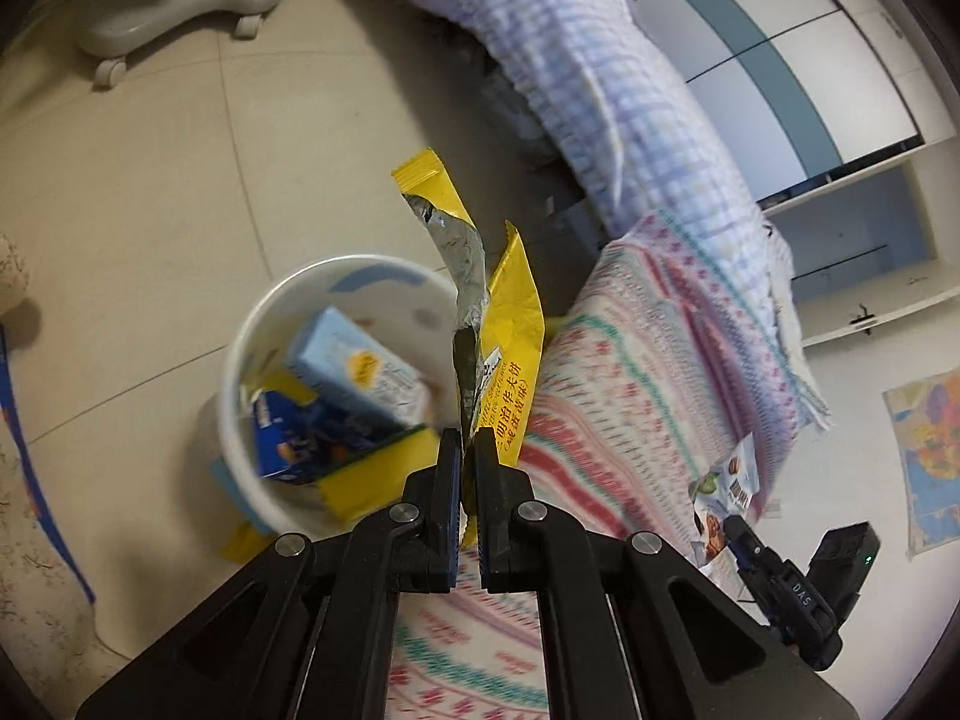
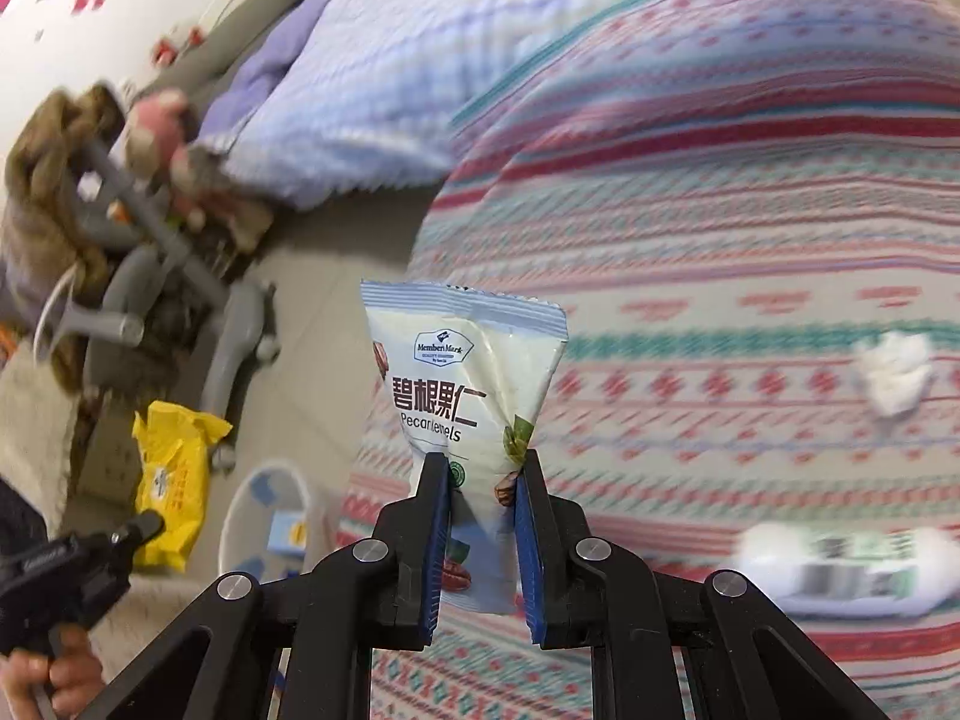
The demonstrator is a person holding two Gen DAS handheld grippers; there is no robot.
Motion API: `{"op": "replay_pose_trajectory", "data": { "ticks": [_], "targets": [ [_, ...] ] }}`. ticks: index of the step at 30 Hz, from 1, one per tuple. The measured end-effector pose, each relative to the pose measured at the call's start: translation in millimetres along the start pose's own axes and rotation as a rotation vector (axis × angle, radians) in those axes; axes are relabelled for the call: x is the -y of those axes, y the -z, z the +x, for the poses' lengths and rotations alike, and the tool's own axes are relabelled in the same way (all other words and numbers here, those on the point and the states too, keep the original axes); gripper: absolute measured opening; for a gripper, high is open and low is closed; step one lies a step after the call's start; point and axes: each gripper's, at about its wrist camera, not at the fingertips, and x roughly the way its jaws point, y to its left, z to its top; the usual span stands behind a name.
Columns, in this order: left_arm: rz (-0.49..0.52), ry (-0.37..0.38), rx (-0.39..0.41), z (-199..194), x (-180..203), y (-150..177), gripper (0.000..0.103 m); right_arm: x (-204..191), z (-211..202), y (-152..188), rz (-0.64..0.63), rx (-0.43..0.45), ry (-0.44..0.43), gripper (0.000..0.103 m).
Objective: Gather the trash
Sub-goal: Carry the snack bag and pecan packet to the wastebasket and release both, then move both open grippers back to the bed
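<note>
Closest to my left lens, the left gripper [image 1: 468,441] had its black, blue-padded fingers nearly together, pinching the lower end of a torn yellow foil snack wrapper [image 1: 507,336] with red Chinese print. Its ripped strip curled upward, showing silver lining. Just left of and below the wrapper stood the round white trash bin [image 1: 240,360] on the beige tiled floor [image 1: 138,192], beside the bed. Inside it I saw a pale blue carton [image 1: 354,369], a dark blue packet [image 1: 294,441] and a yellow packet [image 1: 378,474].

On my right side, the right gripper [image 2: 480,462] was partly closed on a white pecan-kernel packet with a blue serrated top edge [image 2: 465,372]; both pads pressed the packet's creased lower sides, and it stood upright over the striped pink, red and teal bedspread [image 2: 720,210]. Farther right on the bedspread lay a crumpled white tissue [image 2: 894,378] and, nearer me, a blurred white and green packet [image 2: 846,567]. A lilac checked quilt [image 2: 390,78] lay bunched beyond.
</note>
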Motion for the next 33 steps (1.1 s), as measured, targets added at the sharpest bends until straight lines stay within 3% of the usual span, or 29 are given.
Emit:
{"op": "replay_pose_trajectory", "data": {
  "ticks": [7, 12, 19, 24, 31, 33],
  "targets": [
    [-0.009, -0.093, -0.036, 14, -20, -3, 0.005, -45, 52, 25, -0.085, -0.095, -0.035, 0.018],
    [-0.137, -0.158, -0.170, 49, -51, -6, 0.018, -76, 76, 44, -0.144, -0.146, -0.067, 0.018],
    [-0.133, -0.206, 0.014, 2, -58, -13, 0.019, -114, 104, 60, -0.174, -0.164, -0.128, 0.018],
    [-0.193, -0.154, 0.005, -3, -66, -14, 0.019, -140, 129, 69, -0.195, -0.187, -0.147, 0.019],
    [-0.155, -0.139, 0.038, -12, -53, -13, 0.019, -179, 162, 75, -0.250, -0.239, -0.156, 0.022],
    [-0.132, -0.144, 0.042, -12, -45, -13, 0.019, -186, 170, 75, -0.287, -0.218, -0.056, 0.036]
  ]
}}
